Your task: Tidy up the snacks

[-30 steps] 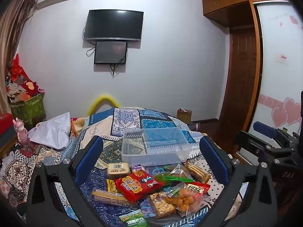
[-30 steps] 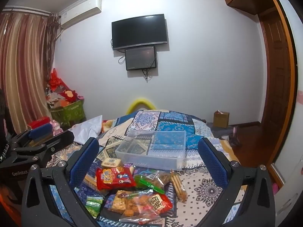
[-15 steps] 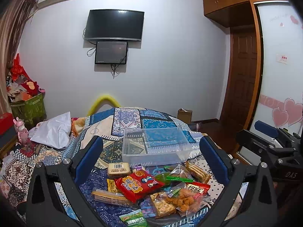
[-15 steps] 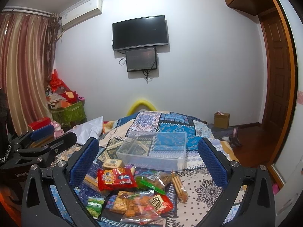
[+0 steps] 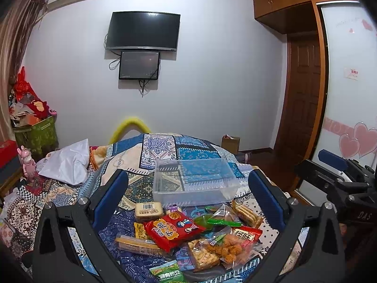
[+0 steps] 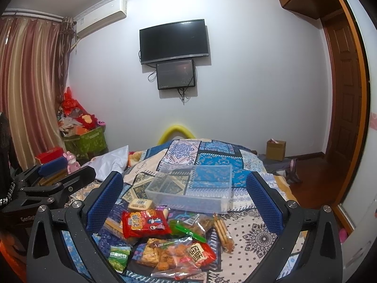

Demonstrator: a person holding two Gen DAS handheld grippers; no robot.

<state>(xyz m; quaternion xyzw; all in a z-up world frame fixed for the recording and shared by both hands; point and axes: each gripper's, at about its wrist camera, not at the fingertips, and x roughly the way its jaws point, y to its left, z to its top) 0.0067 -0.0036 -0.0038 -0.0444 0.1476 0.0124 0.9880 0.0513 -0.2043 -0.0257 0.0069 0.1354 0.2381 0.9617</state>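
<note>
A pile of snack packets lies on the patterned bedspread: a red packet, a clear bag of fried bites, a green packet, a small box with a barcode and biscuit sticks. A clear empty plastic bin stands just behind the pile. My left gripper is open and empty above the pile. My right gripper is open and empty, to the right of the left one.
A white bag lies at the bed's left side. A green crate of clutter stands by the curtain. A cardboard box sits on the wooden floor to the right, near the wardrobe door.
Both views have drifted very slightly; the right gripper has crept a little toward the pile. Snacks and bin have not moved.
</note>
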